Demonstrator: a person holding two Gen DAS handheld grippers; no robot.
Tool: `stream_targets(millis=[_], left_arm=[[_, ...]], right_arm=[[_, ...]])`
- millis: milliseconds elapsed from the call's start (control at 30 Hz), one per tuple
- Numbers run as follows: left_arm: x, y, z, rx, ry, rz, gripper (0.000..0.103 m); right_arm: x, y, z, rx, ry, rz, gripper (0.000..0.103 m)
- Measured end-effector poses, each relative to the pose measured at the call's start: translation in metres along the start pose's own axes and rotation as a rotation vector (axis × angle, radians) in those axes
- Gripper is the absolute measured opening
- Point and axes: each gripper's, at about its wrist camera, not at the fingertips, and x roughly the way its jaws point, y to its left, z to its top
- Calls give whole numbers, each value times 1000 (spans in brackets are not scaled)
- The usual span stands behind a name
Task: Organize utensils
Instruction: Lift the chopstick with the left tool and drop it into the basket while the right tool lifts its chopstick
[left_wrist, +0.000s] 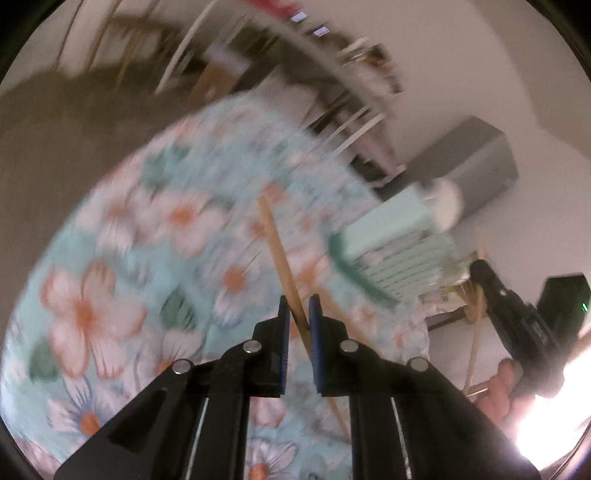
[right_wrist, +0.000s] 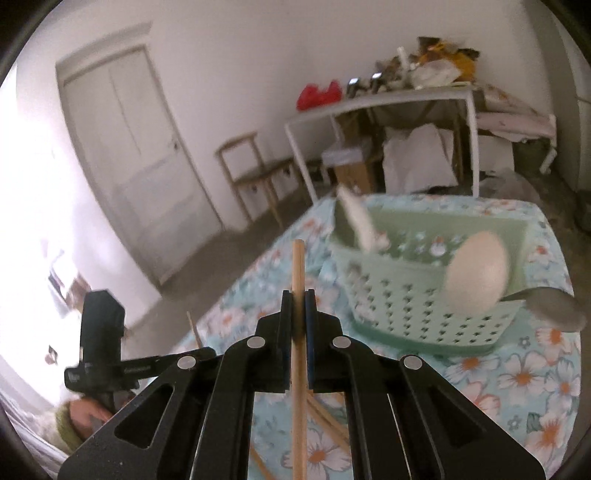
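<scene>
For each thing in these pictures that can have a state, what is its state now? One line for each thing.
left gripper: shut on a chopstick, lifted over the table
left chopstick: held, tilted
right gripper: shut on a chopstick
right chopstick: held, upright
green basket: upright on the table, holding white spoons
loose chopsticks: lying on the tablecloth
door: closed

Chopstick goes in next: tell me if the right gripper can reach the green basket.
Probably yes: the right gripper, shut on a wooden chopstick, faces the green basket with only tablecloth between.
</scene>
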Motion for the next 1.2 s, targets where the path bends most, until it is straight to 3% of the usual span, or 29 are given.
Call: stream_targets(millis=[133,400,500,633,900,1033,1200], left_arm=[[-18,-30,4,173,-90,-2,8],[-18,-60,-3,375,-60,52,9],[-20,-68,2,401,-45,34,8],[-25,-92,14,454,-87,-10,5],[-36,-158,54,528,-213,-183,5],[-37,-189,76,557,-325,-229,5],[-19,-215,106,549,-407,-249,5]], right_arm=[[-8,-9,0,51,-40,40,5],[-17,-12,-13,53,-35,11,5],[-25,-14,-14,54,-46,-1,5],[-42,-21,-14,75,-87,-20,5],[-73,-44,-16,157,-168,-48,5],[-84,-51,-16,183,-197,-54,5],[-90,-54,-16,190,-217,-59,5]])
